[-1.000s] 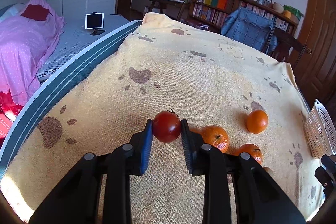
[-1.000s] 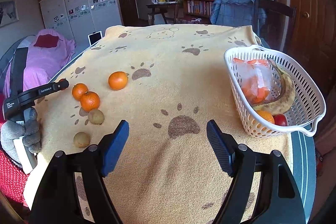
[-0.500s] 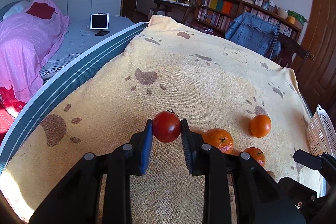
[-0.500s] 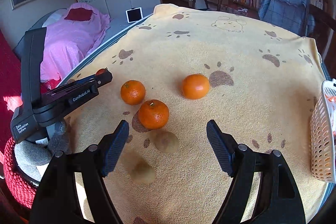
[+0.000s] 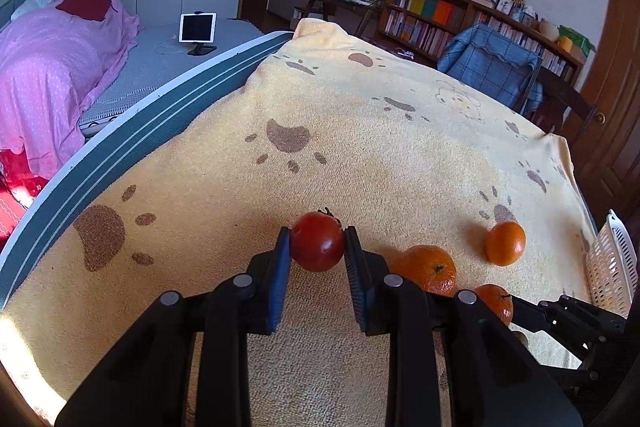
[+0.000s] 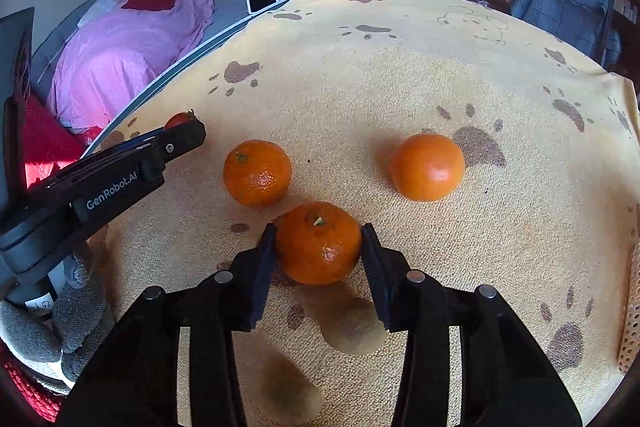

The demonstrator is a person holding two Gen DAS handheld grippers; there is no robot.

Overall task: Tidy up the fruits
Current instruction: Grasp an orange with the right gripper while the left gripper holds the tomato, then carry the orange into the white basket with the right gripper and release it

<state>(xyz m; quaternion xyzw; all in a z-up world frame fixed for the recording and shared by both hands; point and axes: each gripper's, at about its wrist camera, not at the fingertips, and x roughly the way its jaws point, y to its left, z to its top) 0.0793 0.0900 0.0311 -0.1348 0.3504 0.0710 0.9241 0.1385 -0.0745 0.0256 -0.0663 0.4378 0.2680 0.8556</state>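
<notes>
My left gripper [image 5: 317, 247] is shut on a red tomato [image 5: 318, 246] and holds it above the yellow paw-print blanket [image 5: 360, 131]. It also shows in the right wrist view [image 6: 182, 133], at the left. My right gripper [image 6: 319, 242] has its pads against both sides of a tangerine [image 6: 318, 243] that rests on the blanket. Two more tangerines lie beyond it, one at the left [image 6: 257, 172] and one at the right [image 6: 427, 167]. Two brown kiwis [image 6: 354, 325] [image 6: 288, 389] lie under my right gripper.
A white basket [image 5: 612, 267] stands at the blanket's right edge. A green striped table edge [image 5: 120, 131] runs along the left. Beyond are a bed with pink covers [image 5: 52, 67], a tablet [image 5: 197, 28], a blue-draped chair [image 5: 490, 67] and bookshelves [image 5: 440, 15].
My right gripper moved left and down over the fruits and closed its fingers around the near tangerine. My left gripper kept its hold on the tomato and barely moved.
</notes>
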